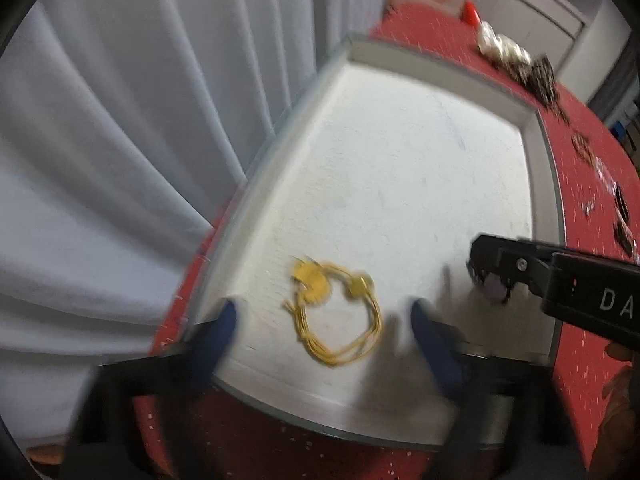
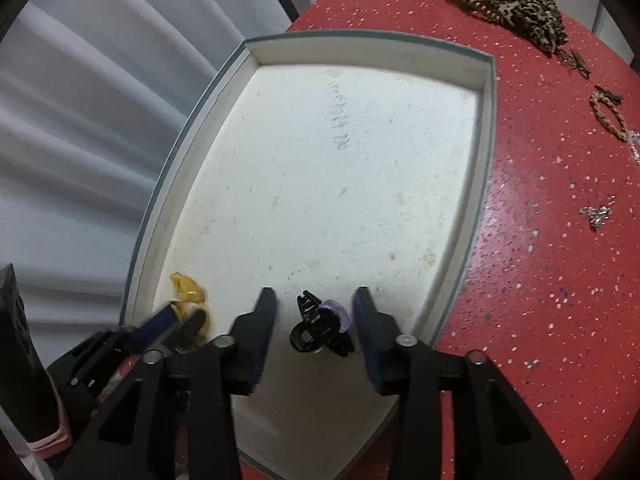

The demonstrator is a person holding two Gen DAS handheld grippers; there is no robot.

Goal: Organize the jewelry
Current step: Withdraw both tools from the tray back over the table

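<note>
Both lie in the white tray (image 2: 484, 128) on the red bench (image 2: 560, 280) — yellow cord bracelet (image 1: 336, 312) between the left hand-held gripper's (image 1: 324, 320) spread fingers, untouched; black-and-purple hair claw (image 2: 320, 326) between the right hand-held gripper's (image 2: 316, 312) parted fingers, free.

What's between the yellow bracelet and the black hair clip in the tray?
Only bare white tray floor, seen in the left wrist view, between the yellow bracelet and black hair clip.
</note>
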